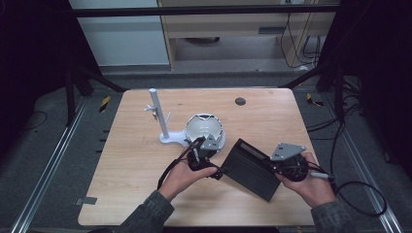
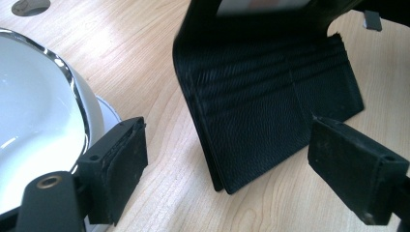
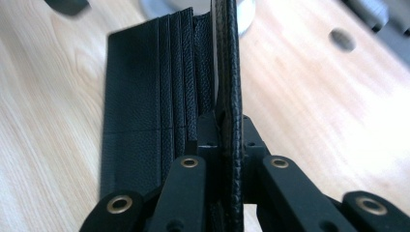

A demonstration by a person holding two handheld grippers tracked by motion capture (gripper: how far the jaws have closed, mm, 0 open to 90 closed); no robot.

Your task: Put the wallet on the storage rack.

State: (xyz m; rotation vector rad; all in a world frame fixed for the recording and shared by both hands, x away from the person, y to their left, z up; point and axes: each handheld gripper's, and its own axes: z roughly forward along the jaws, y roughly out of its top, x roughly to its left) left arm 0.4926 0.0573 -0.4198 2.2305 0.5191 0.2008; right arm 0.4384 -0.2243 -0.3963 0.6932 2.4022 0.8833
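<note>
Near the counter's (image 1: 145, 194) front edge, the right gripper's (image 3: 227, 130) fingers clench one flap of the open black wallet (image 1: 250, 167); the left gripper's (image 2: 227, 159) fingers stand released beside its other flap.

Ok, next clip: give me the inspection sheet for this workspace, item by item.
Surface: light wooden table, round dark hole near its far edge.
Job's things: black wallet, open, one flap lying on the wood, the other raised.
Clutter: white bowl with a shiny rim; white stand with an upright post and side pegs.
Grippers: right gripper shut on the wallet's raised flap; left gripper open, jaws either side of the lower flap's corner, not pressing.
Cables: black cable loops off the table's right edge.
Surroundings: dark frame, grey floor, cabinet beyond.
</note>
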